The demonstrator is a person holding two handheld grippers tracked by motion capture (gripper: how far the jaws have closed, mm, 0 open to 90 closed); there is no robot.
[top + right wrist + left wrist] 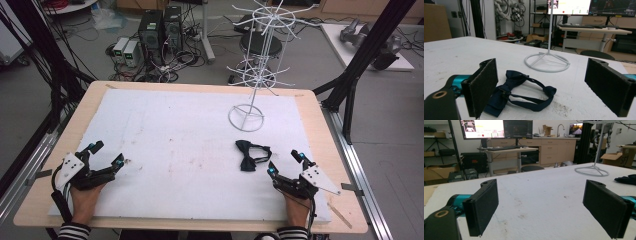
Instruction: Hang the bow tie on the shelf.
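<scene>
A dark navy bow tie (250, 154) with its strap lies on the white foam sheet (190, 145), right of centre. In the right gripper view the bow tie (519, 92) lies just beyond the jaws, slightly left. My right gripper (286, 163) rests at the front right, a short way right of the tie, open with nothing between its pads (482, 87). At the front left corner my left gripper (106, 154) is also open and empty, its pads (482, 206) wide apart over bare foam. A white wire display stand (257, 70) rises behind the tie.
The stand's ring base (246, 118) sits on the foam at the back right; its wire hooks spread high above. The wooden table edge (320, 125) frames the foam. Black frame posts (370, 50) flank the table, with computers and cables on the floor behind.
</scene>
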